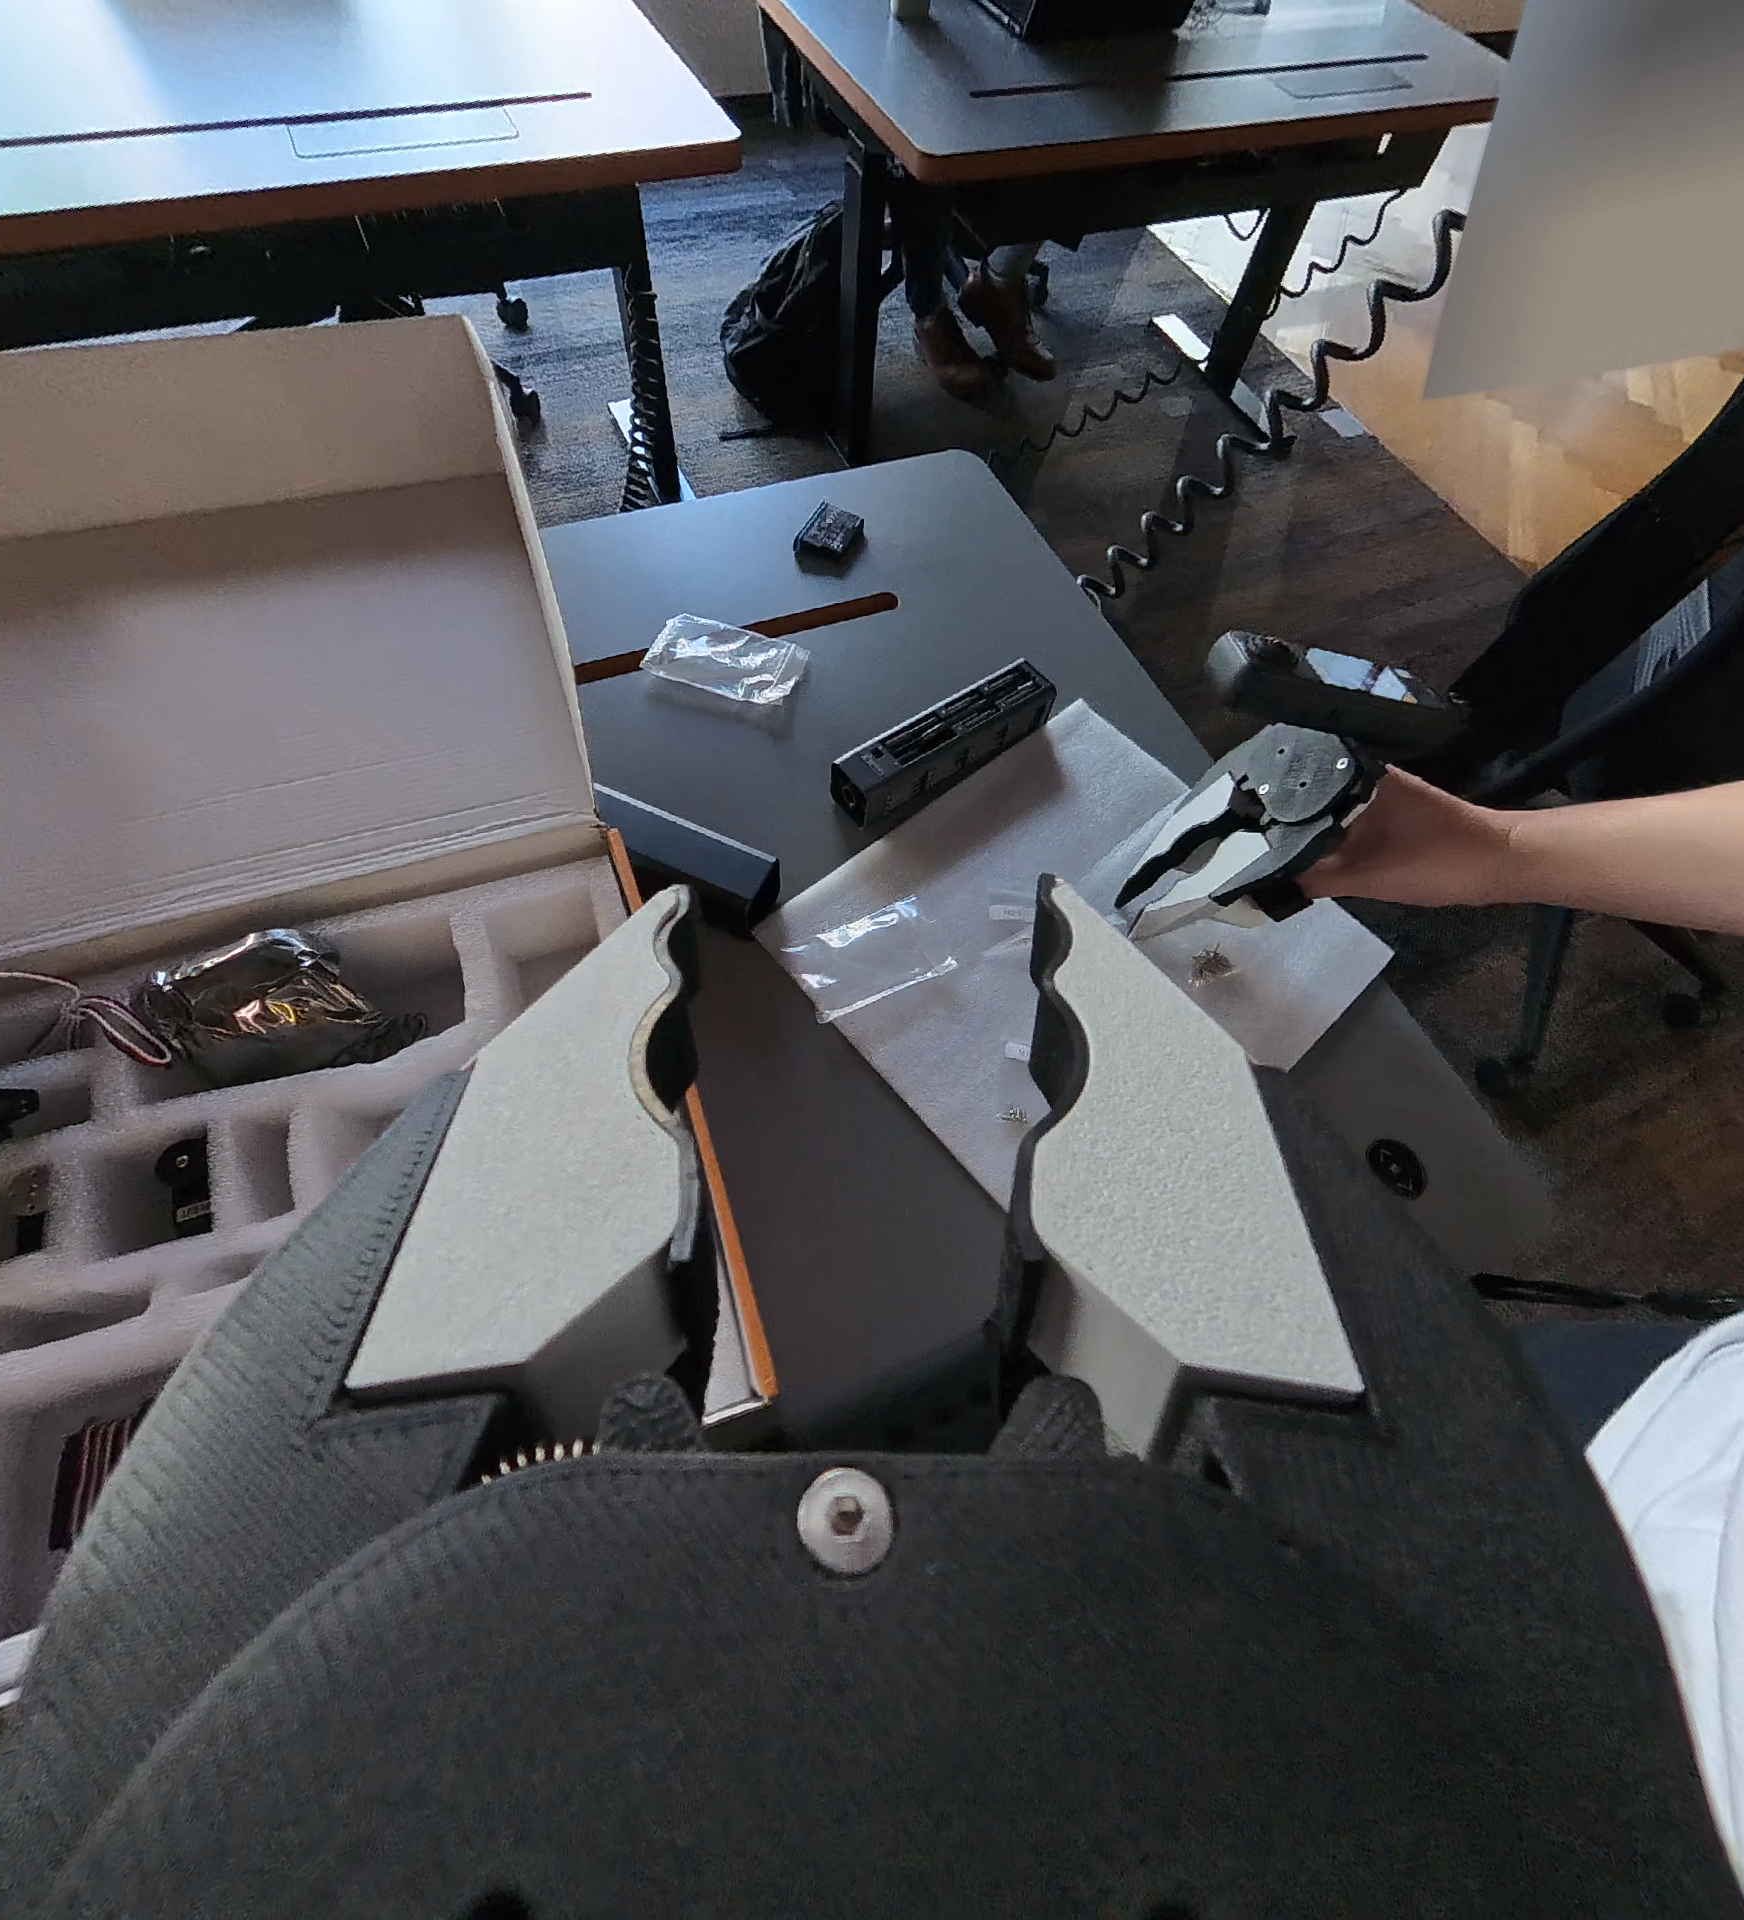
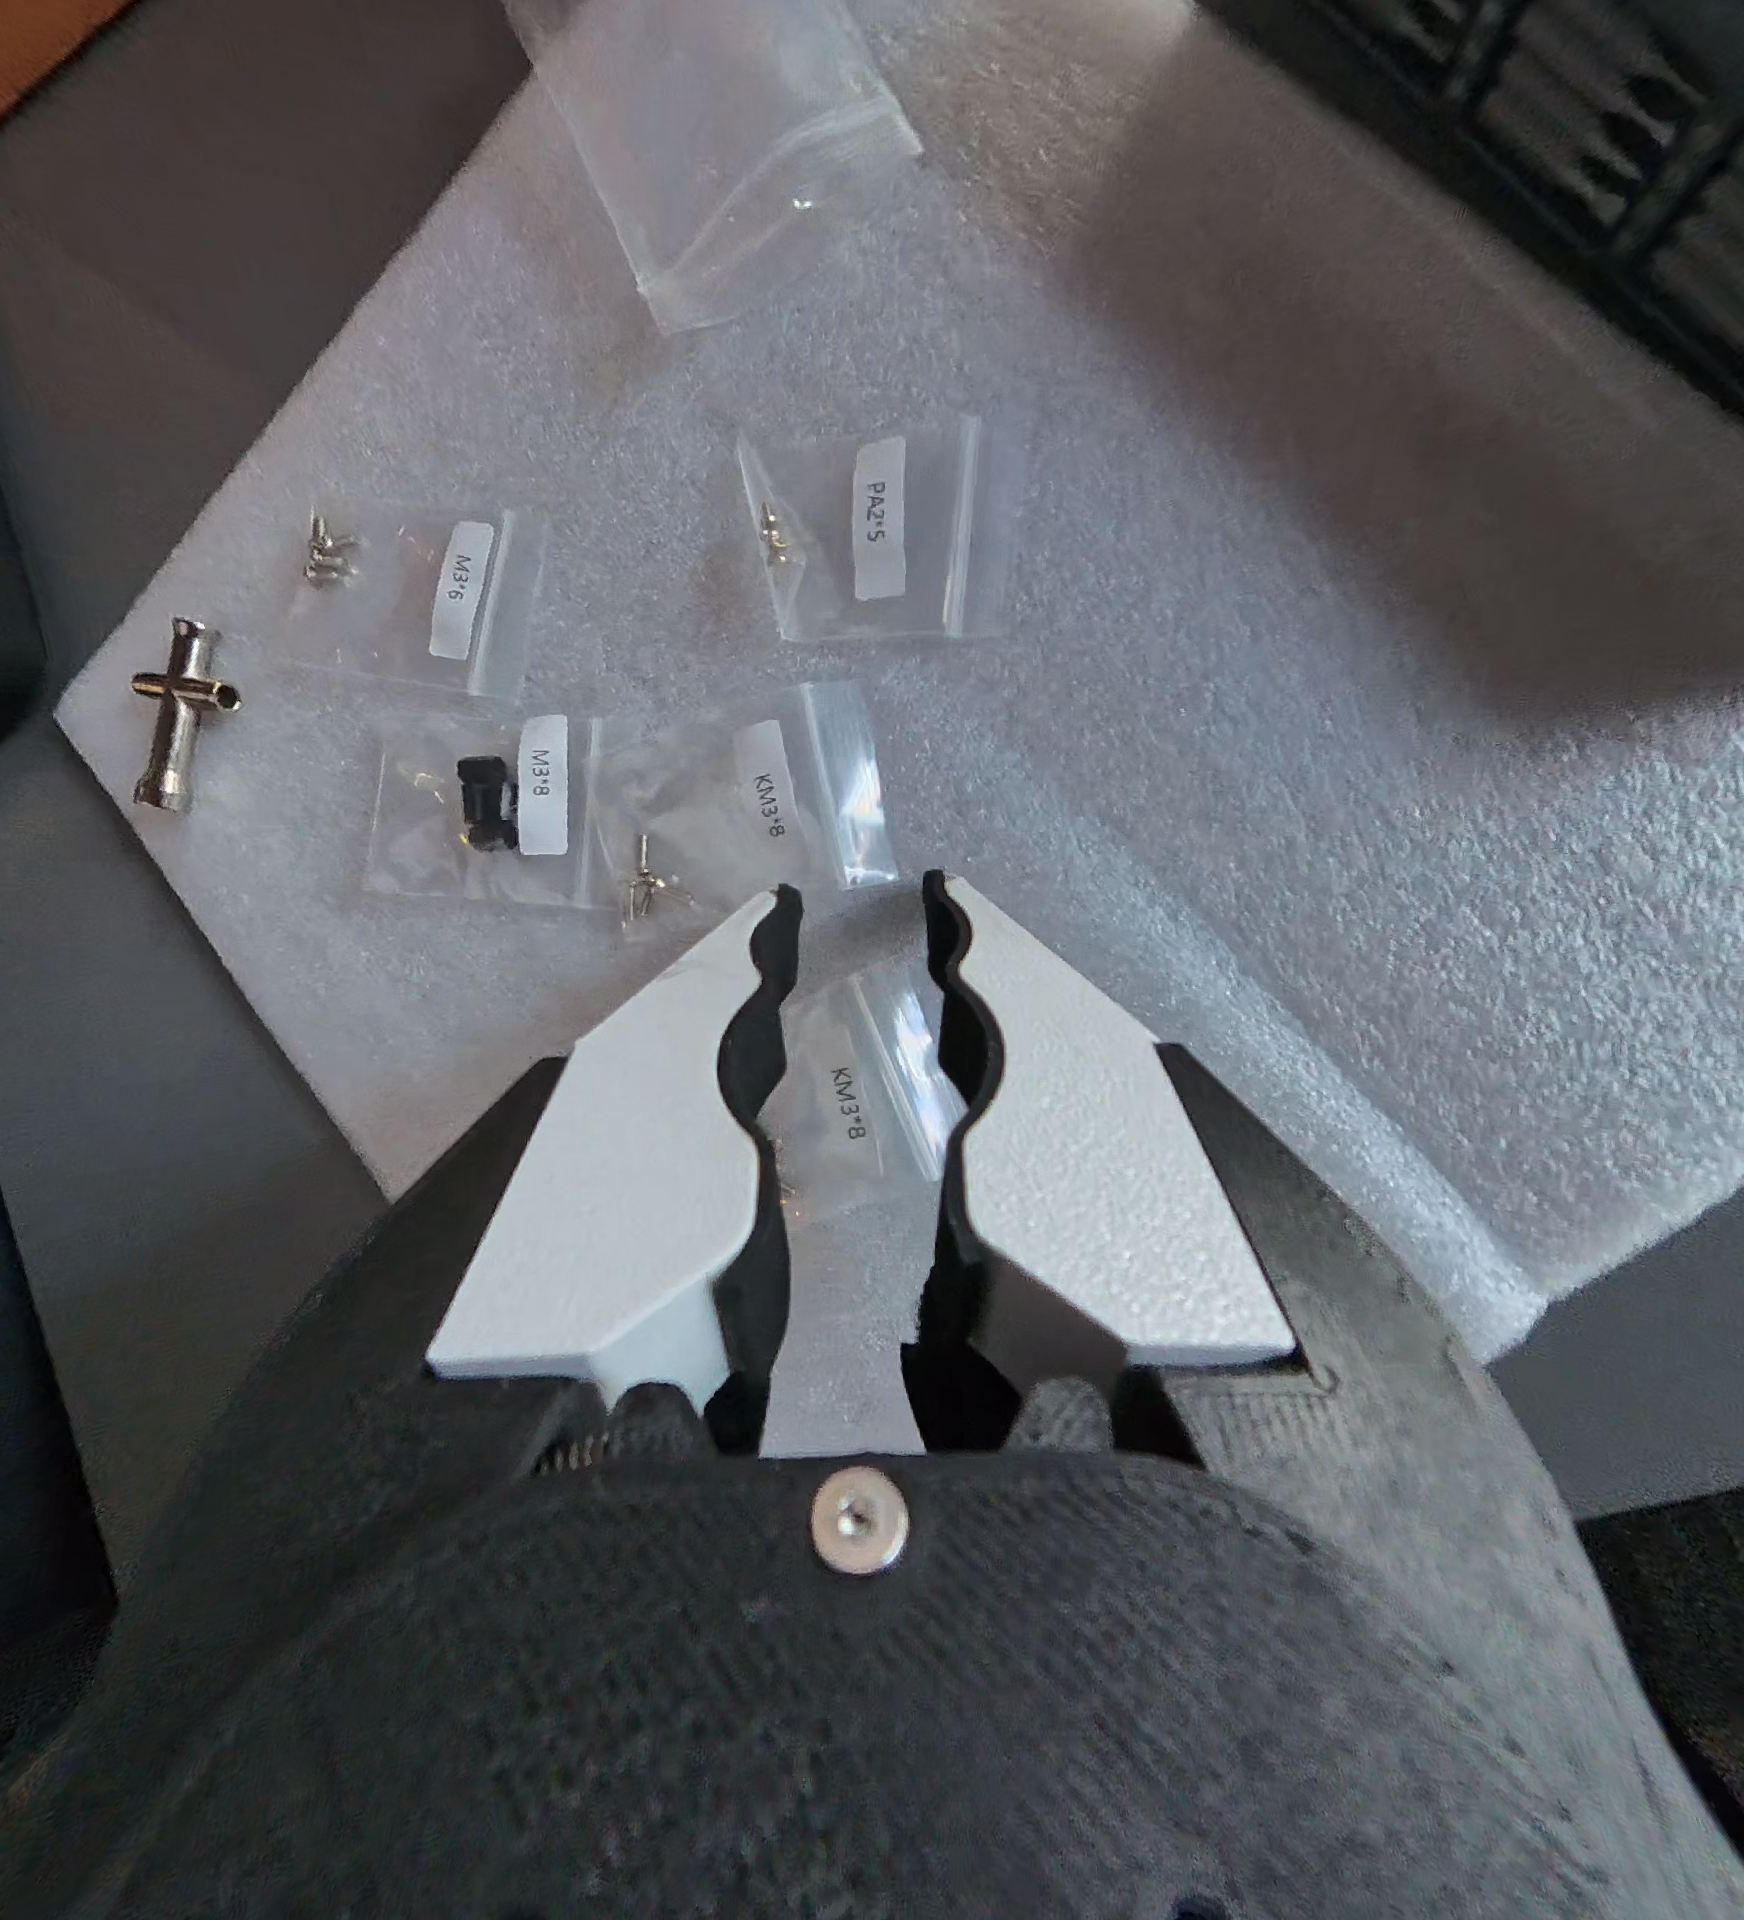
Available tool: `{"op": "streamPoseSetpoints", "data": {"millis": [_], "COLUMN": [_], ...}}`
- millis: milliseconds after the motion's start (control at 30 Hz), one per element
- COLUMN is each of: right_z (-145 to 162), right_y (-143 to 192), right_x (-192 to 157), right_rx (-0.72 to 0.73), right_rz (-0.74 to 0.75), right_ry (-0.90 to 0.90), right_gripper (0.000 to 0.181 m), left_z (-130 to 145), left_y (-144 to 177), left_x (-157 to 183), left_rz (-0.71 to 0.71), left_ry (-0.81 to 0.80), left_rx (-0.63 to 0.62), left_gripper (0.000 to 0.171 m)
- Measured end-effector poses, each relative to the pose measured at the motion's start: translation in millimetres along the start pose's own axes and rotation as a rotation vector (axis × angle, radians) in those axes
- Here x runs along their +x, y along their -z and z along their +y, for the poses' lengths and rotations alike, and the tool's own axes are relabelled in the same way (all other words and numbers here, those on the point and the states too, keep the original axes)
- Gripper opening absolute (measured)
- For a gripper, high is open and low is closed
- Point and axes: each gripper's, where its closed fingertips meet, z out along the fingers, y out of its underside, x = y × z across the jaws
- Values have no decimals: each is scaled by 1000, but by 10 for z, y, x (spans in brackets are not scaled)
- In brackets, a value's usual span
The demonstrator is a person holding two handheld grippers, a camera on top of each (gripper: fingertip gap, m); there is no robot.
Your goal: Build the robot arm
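Note:
My right gripper [image 2: 863, 885] hovers low over a white foam sheet [image 2: 1263, 831], jaws a narrow gap apart. A small clear labelled bag [image 2: 847, 1101] lies on the foam between its fingers, not pinched. Several more small labelled bags [image 2: 878, 540], loose screws [image 2: 328, 545] and a cross-shaped metal wrench [image 2: 184, 712] lie just ahead. My left gripper [image 1: 863, 904] is open and empty above the dark table [image 1: 847, 1143], beside an open cardboard box [image 1: 224, 675]. The right gripper [image 1: 1128, 909] also shows in the left wrist view, tips down on the foam sheet [image 1: 1315, 977].
The box holds a white foam insert with servo parts and a silvery bag [image 1: 255, 997]. On the table lie a long black module [image 1: 941, 743], a small black block [image 1: 828, 532], a clear bag [image 1: 728, 657] and a black bar [image 1: 702, 857]. A person's forearm [image 1: 1574, 852], chair and desks stand beyond. The left gripper's tips are roughly 40 cm from the right gripper's.

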Motion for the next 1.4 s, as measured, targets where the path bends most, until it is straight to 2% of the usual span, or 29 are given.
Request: {"op": "streamPoseSetpoints", "data": {"millis": [133, 267, 333, 367, 400, 567, 733, 833, 900, 967, 1067, 1100, 1167, 1300, 1367, 1400], "right_z": [-17, -129, -74, -61, -84, -242, -635, -1050, -1430, -1804, -2329, -2479, -2716, -2992, -3043, -3053], "right_y": [0, -3, -80, -97, -73, 151, 648, 1065, 1398, 1724, 2189, 2324, 2555, 2872, 2963, 2998], "right_x": [-17, -84, -90, -61, -45, -167, -640, -1171, -1602, -2041, -2669, -2847, -3169, -3618, -3754, -3811], "right_rx": [-7, 22, -25, -37, -26, 28, 124, 189, 263, 312, 383, 401, 415, 435, 434, 434], "right_rz": [2, -19, -21, 9, 35, 95, 82, -6, -74, -136, -207, -220, -255, -319, -343, -357], "right_ry": [71, 82, 60, 66, 96, 88, 55, 30, 22, 8, 17, 20, 12, -46, -88, -108], "right_gripper": [16, 25, 28, 22, 3, 2, 2, 2, 2, 2, 2, 2, 2, 1, 2, 1], "left_z": [70, 195, 257, 280, 293, 381, 549, 628, 617, 477, 42, -101, -317, -677, -777, -803], "left_y": [-20, -4, 4, 11, 23, 114, 167, 227, 304, 402, 697, 822, 1094, 1557, 1678, 1741], "left_x": [103, 217, 254, 265, 277, 295, 262, 339, 447, 519, 657, 715, 859, 1030, 1045, 1056], "left_rz": [0, 27, 49, 59, 71, 141, 270, 426, 564, 657, 799, 857, 998, 1180, 1175, 1171], "left_ry": [27, 4, -2, -5, -8, -27, 7, 22, 24, 29, 24, 17, -4, -8, -35, -60], "left_rx": [-7, -41, -59, -65, -67, -46, 0, 10, 12, 33, 122, 151, 176, 241, 281, 304], "left_gripper": [61, 60, 59, 59, 59, 57, 56, 51, 48, 53, 57, 53, 31, 29, 23, 14]}}
